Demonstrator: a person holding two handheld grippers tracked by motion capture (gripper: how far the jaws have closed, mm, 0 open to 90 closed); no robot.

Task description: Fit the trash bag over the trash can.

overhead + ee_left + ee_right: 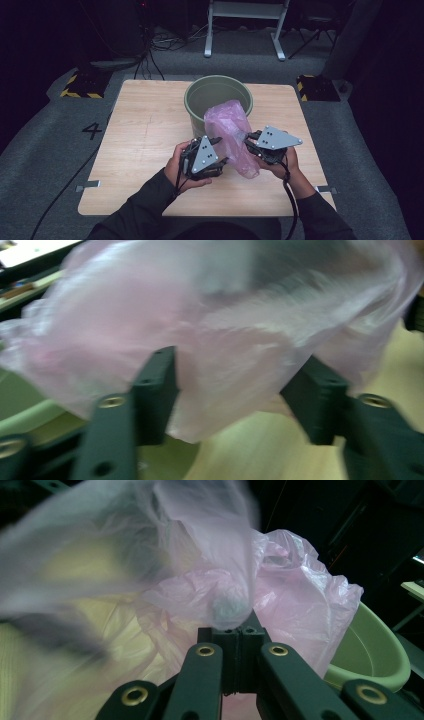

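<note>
A thin pink plastic bag (232,135) hangs between both grippers over the wooden table (145,130), just in front of a green bin (200,85). My right gripper (248,140) is shut on a fold of the bag (290,595), its jaws pressed together (239,632) with film bunched above them. My left gripper (218,149) is at the bag's left side. In the left gripper view its jaws (237,390) stand apart, with the bag (225,330) bulging loosely between and behind them. That view is blurred.
The green bin (370,650) stands open at the table's far middle, its rim (25,415) close to the left gripper. A white table frame (245,15) and cables lie on the grey floor beyond. Bare wood (260,450) lies under the bag.
</note>
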